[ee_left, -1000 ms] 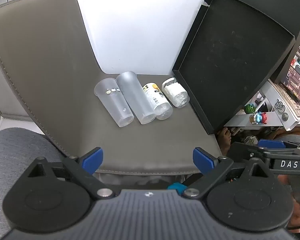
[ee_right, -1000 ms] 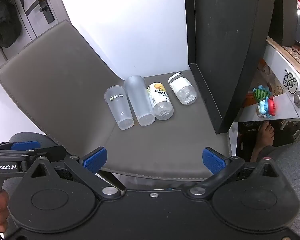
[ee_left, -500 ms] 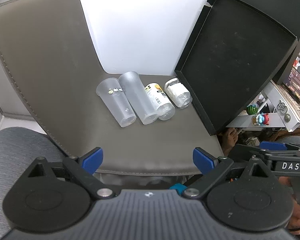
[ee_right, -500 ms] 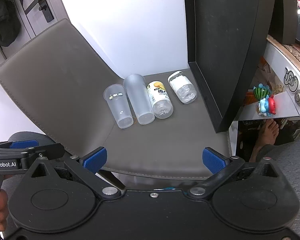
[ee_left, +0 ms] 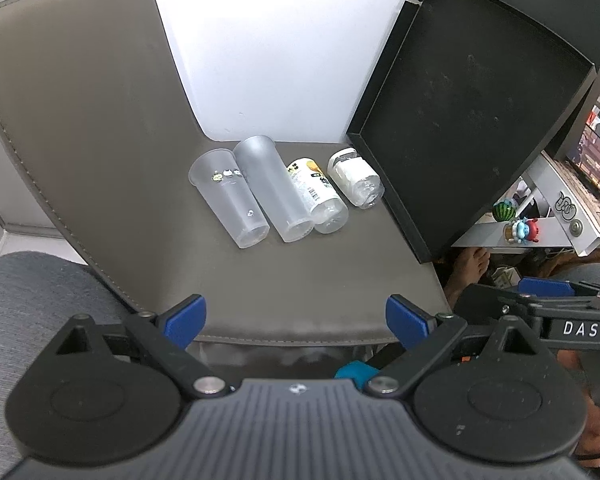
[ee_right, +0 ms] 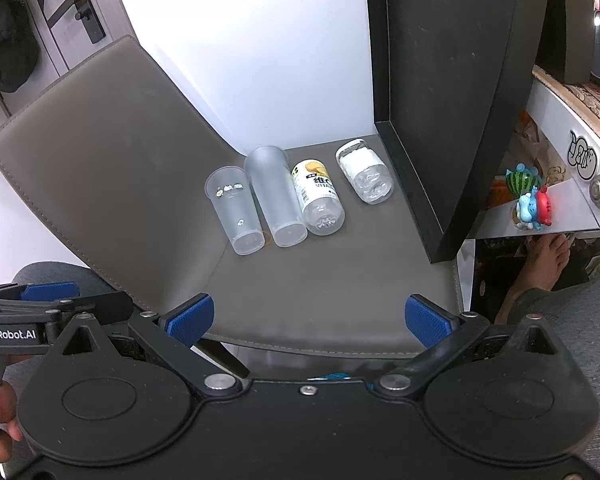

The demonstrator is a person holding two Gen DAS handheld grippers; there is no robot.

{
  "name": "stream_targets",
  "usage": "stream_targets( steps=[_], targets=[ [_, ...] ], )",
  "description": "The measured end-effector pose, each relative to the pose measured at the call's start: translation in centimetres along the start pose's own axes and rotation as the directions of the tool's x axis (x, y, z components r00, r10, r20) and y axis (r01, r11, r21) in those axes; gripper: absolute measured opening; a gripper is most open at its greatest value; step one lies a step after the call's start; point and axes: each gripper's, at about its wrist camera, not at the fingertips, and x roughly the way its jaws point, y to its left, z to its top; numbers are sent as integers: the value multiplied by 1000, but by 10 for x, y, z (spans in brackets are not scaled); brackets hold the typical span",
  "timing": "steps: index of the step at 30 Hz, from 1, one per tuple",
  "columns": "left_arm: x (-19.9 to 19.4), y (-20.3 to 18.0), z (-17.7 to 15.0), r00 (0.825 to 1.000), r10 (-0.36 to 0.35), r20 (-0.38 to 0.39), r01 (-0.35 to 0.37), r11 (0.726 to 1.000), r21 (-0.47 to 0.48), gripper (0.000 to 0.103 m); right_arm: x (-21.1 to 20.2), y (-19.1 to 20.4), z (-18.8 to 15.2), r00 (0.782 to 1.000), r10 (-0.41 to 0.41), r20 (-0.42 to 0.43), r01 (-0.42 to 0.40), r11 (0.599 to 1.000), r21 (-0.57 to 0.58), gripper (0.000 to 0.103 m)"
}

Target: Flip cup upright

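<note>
Left wrist view: left tongs (ee_left: 296, 318) spread wide, blue pads empty, low in frame over the grey leather chair seat (ee_left: 300, 280). Mid-frame, four items lie on their sides in a row: clear plastic cup with small printed icons (ee_left: 229, 199), touching a taller frosted plastic cup (ee_left: 274, 189), then a yellow-labelled clear bottle (ee_left: 317, 196), then a white-labelled clear bottle (ee_left: 355, 182). Black tray (ee_left: 472, 108) leans upper right.

Right wrist view: right tongs (ee_right: 307, 320) released, empty. Clear cup (ee_right: 234, 210) centre-left, rim toward the wall, well apart from the pads.
</note>
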Motion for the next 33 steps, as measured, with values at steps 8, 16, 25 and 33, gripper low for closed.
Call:
stream_targets(
  steps=[8,16,25,33],
  targets=[
    [-2,2,0,1000,-8,2,8,1000,-4,96,1,0,0,1000,-5,-3,5,1000,6,103],
    [-2,0,-1,1000,-4,9,4,1000,2,96,1,0,-1,1000,-6,-5,6,1000,4,103],
    [-2,2,0,1000,-7,10,7,1000,4,96,1,0,0,1000,-5,-3,5,1000,4,103],
    [-2,2,3,1000,-19,11,19,1000,1,96,2,1,0,1000,-14,-6,14,1000,-3,103]
  ],
)
